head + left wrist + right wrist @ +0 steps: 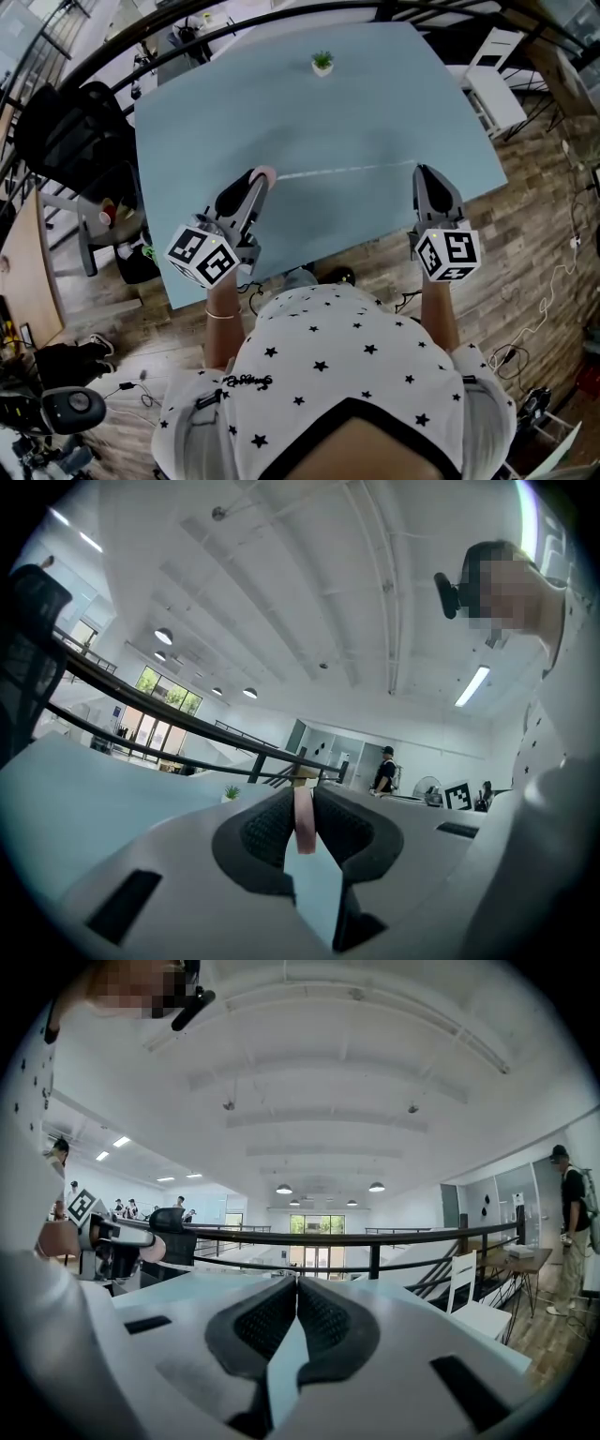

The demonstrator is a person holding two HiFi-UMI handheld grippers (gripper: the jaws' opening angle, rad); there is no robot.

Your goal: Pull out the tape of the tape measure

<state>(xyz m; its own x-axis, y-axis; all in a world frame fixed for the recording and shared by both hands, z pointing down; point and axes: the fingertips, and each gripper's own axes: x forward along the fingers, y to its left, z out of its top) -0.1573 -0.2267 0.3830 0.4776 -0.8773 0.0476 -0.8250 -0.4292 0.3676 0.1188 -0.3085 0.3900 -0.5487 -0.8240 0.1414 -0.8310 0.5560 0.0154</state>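
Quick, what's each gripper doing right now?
left gripper: closed on the pink tape measure.
right gripper: closed on the end of the pulled-out tape.

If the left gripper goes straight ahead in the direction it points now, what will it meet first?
Ahead of the left gripper, shut on the pink tape measure, lies only bare table; the small plant stands left of that line. Probably the railing beyond comes first; depth is unclear.
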